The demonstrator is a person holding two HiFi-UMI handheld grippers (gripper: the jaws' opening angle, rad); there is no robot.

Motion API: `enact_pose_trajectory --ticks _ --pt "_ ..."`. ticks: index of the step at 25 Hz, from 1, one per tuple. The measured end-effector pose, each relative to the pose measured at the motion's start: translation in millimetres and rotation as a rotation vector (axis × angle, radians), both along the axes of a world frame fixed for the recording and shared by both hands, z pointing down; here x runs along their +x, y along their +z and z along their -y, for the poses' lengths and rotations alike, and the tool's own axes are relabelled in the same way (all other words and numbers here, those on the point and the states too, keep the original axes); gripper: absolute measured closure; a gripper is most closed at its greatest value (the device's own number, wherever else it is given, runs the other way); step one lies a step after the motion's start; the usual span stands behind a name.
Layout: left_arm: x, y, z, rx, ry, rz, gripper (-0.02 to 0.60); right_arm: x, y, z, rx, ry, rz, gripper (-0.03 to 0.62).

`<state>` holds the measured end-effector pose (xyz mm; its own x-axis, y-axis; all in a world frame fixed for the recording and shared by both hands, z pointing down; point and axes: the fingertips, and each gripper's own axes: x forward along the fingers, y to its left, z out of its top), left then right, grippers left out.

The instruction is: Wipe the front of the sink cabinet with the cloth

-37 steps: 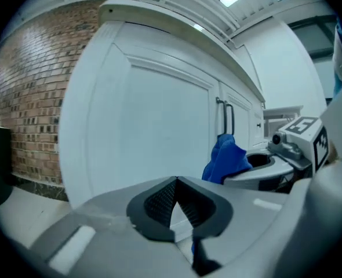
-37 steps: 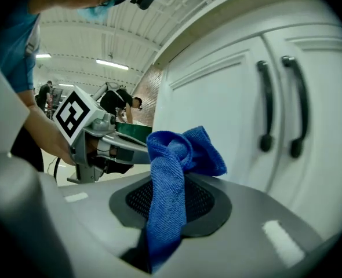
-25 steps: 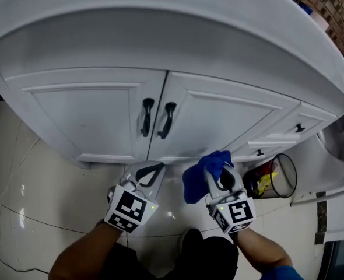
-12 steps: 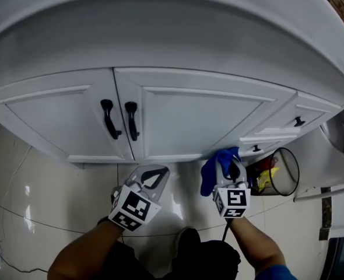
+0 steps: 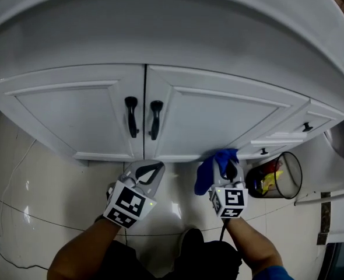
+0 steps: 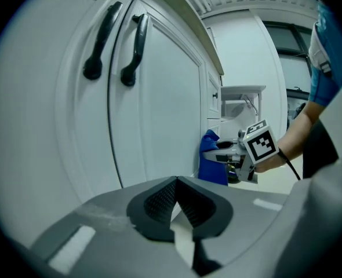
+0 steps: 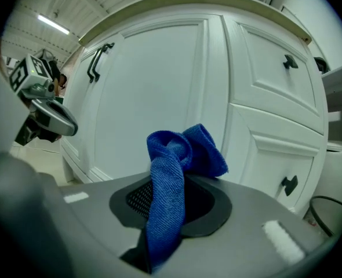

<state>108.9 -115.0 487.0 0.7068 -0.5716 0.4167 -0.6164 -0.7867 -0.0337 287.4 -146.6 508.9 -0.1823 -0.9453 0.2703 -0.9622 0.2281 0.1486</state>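
**Head view.** Your right tongs (image 5: 225, 167) are clamped on the blue cloth (image 5: 209, 171). Over the last second you have brought it in toward the sink cabinet (image 5: 79, 112). A second ago it hung clear below the doors. Now its bunched top sits at the bottom rail (image 5: 178, 156) of the right door, down and to the right of the black door handles (image 5: 143, 118). I judge the wipe to be only beginning, at the lowest edge, with both panels above still to do. Your left tongs (image 5: 151, 169) have stayed low beneath the handles, closed and carrying nothing. The cabinet is smooth white paint, with raised frames around recessed panels. The floor (image 5: 38, 185) is glossy pale tile, and a dark-rimmed waste bin (image 5: 277, 177) stands far to the right of the handles.

**Left gripper view.** The dark ribbed pads meet at their tips with nothing between them. Past them, lower than the handles and to their right, the cloth hangs as a folded drape at the cabinet front. Whether it presses on the paint or sits just beside it, you cannot tell from here.

**Right gripper view.** The cloth is a soft, finely looped weave. It is pinched between the pads, with a knotted bunch standing ahead of the tips and a tail running back between the jaws. Two small black drawer knobs (image 7: 287, 62) sit well right of the handles. A cloth this limp should mould into the frame grooves, but the bunch offers only a small wiping face.
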Motion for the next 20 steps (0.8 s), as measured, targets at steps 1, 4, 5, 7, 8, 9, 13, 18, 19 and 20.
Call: enact_pose_trajectory --ticks 1,4,5,7,8,9,13,18,19,20 --pt "-3.9 -1.2 -0.3 -0.001 -0.004 -0.001 0.575 -10.2 -1.6 -0.3 0.001 -0.022 -0.004 0.494" --pt "-15.8 0.8 -5.7 -0.016 -0.005 0.006 0.575 -45.7 -6.3 -1.5 0.007 -0.097 -0.011 0.494" --pt "-20.7 2.8 -8.2 -0.025 -0.008 0.006 0.575 -57.6 -9.7 -1.5 0.017 -0.12 -0.009 0.494" --pt "-34.1 1.3 -9.1 -0.03 -0.022 0.008 0.575 -80.6 -16.0 -1.9 0.031 -0.16 0.005 0.494" --pt "-43.0 -2.5 -7.3 -0.024 -0.034 0.01 0.575 -92.5 -18.2 -2.0 0.033 -0.181 0.012 0.494" --pt "-53.3 -6.5 -4.8 -0.018 -0.053 0.01 0.575 -104.6 -19.7 -2.1 0.035 -0.205 0.017 0.494" --pt "-104.1 -16.9 1.2 -0.018 -0.168 -0.014 0.575 -152.4 -20.2 -6.2 0.018 -0.302 0.023 0.494" --pt "-159.5 -25.1 0.5 -0.02 -0.284 -0.038 0.575 -215.4 -33.2 -10.3 0.075 -0.441 0.025 0.494" --pt "-167.9 -26.1 -0.7 -0.021 -0.298 -0.042 0.575 -226.8 -35.2 -11.0 0.083 -0.463 0.025 0.494" --pt "-175.8 -27.1 -2.1 -0.021 -0.309 -0.045 0.575 -237.4 -37.4 -11.4 0.091 -0.482 0.024 0.494"
